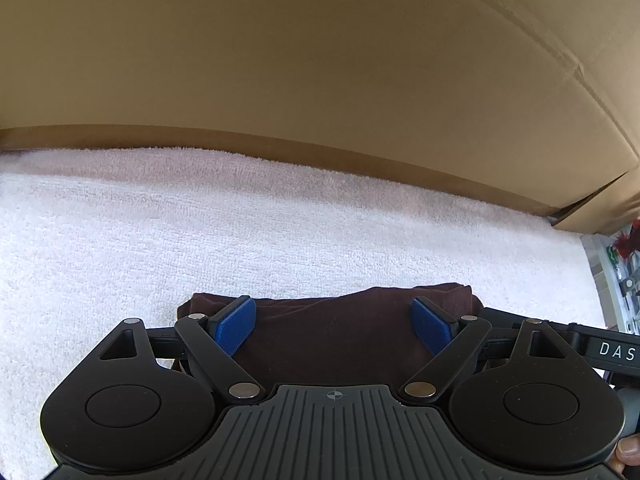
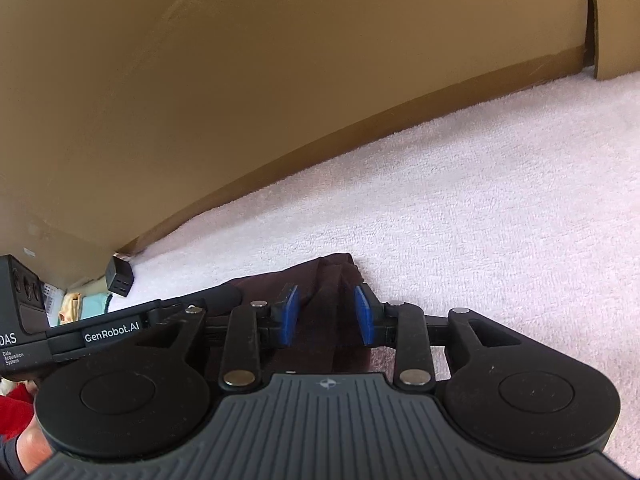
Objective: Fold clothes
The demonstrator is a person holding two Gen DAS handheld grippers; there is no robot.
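Hovering over the folded brown cloth (image 2: 320, 312), the right gripper (image 2: 326, 314) has its jaws part-open, blue pads clear of the fabric on both sides, so nothing is gripped; a raised fold sits in the gap at twelve o'clock. Over on the other side, the left gripper (image 1: 335, 326) stands spread wide above the same cloth (image 1: 332, 332), gripping nothing either. The bundle lies on the white towel (image 1: 200, 240), near the cardboard wall (image 1: 320, 60) at twelve o'clock. Here's the risk: close the right jaws now and they could pinch only that top ridge, and a lift would peel the layers apart. A low sweep by either tool might drag the stack skew. At ten o'clock in the right view sits a small black box (image 2: 119, 278), well clear.
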